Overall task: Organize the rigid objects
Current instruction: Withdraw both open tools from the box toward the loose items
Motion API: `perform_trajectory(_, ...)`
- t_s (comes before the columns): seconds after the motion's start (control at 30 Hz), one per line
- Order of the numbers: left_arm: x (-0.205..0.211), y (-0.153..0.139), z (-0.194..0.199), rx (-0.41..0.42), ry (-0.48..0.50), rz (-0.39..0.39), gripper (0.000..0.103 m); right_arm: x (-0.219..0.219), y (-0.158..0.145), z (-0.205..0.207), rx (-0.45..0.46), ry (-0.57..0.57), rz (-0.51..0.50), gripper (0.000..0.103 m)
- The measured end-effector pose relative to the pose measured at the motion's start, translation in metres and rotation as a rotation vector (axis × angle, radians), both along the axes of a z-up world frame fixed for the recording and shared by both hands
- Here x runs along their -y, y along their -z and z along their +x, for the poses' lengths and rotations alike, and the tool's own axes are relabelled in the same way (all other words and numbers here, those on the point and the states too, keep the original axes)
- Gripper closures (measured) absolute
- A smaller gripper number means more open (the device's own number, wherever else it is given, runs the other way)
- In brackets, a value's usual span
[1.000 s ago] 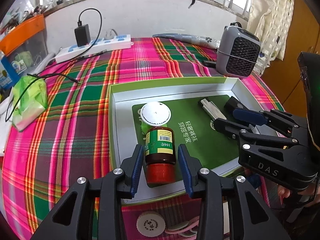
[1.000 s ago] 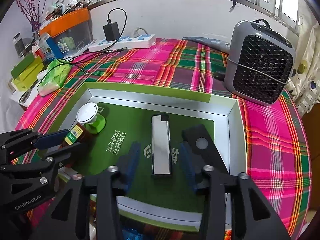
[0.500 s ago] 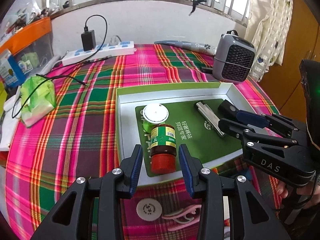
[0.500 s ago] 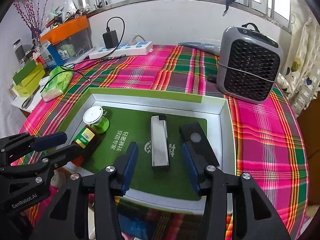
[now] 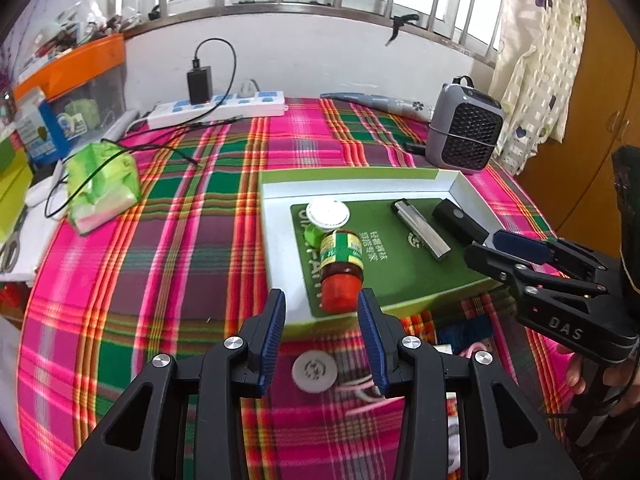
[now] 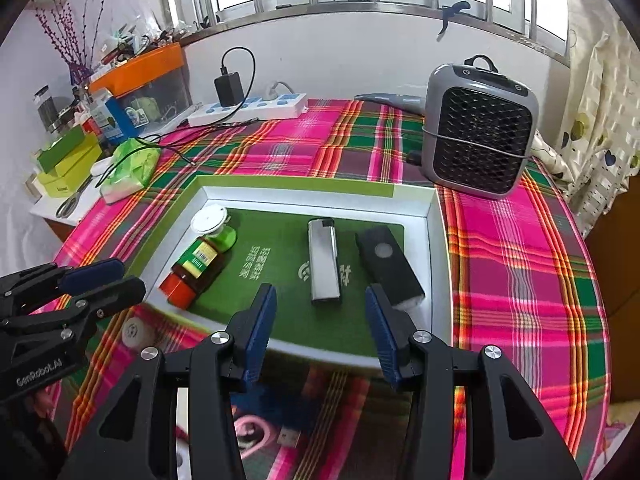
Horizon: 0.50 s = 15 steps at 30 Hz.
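A green-lined box tray (image 5: 280, 248) (image 6: 436, 240) lies on the plaid table. In it lie a brown bottle with a red cap (image 5: 340, 268) (image 6: 192, 272), a white-lidded green container (image 5: 327, 214) (image 6: 210, 220), a silver lighter (image 5: 422, 229) (image 6: 323, 260) and a black block (image 5: 460, 222) (image 6: 388, 266). My left gripper (image 5: 322, 338) is open and empty, just in front of the tray, behind the bottle. My right gripper (image 6: 320, 330) is open and empty, in front of the lighter; it also shows in the left wrist view (image 5: 516, 256).
A grey fan heater (image 6: 478, 128) stands behind the tray at right. A power strip with charger (image 5: 220, 106), a green tissue pack (image 5: 102, 186) and boxes (image 6: 66, 162) sit at left. A white disc (image 5: 314, 370), pink cable (image 6: 252, 428) and USB plug (image 6: 290, 436) lie near the front edge.
Both grippers have pulled back toward the table's front edge. The bottle, which lay between the left fingers, and the lighter now lie clear ahead of them in the tray.
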<state>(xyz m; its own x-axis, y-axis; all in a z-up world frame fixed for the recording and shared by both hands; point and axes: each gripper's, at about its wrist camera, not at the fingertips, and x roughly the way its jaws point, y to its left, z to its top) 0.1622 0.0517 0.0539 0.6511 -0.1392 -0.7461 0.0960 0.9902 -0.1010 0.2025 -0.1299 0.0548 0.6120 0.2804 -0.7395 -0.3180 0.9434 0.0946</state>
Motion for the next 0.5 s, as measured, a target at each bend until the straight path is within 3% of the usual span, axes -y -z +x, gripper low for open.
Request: perform_trajectory(0.5,-0.009,0.008,-0.047,0.004,-0.013,-0.042,0.066,-0.005,0.001,-0.063,0.006,-0.081,0.051,0.055)
